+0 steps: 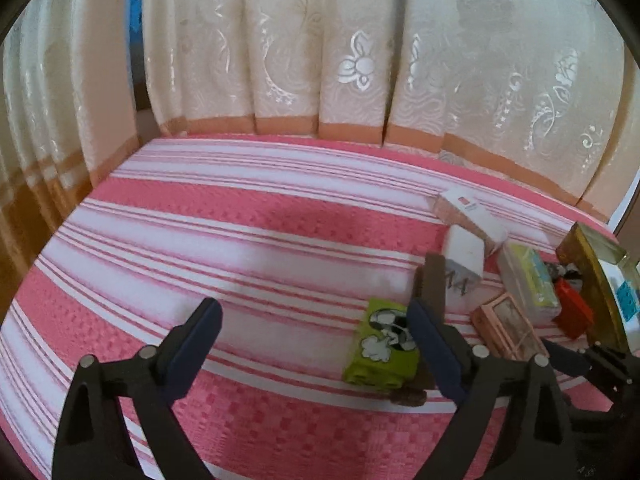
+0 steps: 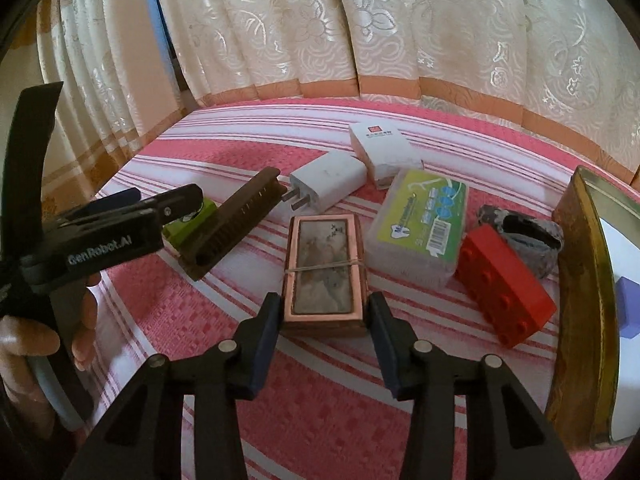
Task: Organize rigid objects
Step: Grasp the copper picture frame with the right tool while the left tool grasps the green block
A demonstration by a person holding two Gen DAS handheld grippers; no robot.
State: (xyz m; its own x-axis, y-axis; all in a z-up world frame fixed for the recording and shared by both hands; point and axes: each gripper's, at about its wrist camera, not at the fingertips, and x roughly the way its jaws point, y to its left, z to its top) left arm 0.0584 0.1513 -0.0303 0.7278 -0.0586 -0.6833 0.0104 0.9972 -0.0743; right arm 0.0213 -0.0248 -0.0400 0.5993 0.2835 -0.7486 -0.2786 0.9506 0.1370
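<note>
Right gripper [image 2: 323, 316] straddles pink box [image 2: 324, 268].

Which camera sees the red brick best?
The right wrist view: the red brick lies whole, studs showing, near the gold box. The left wrist view catches only a small part of it, tucked among other things.

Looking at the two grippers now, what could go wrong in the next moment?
1. The right gripper straddles only the near end of the pink box, so the box may tip if lifted.
2. The red brick and toothpick box lie close beside it and could be bumped.
3. The left gripper stands open beside the green block and may nudge it.
</note>
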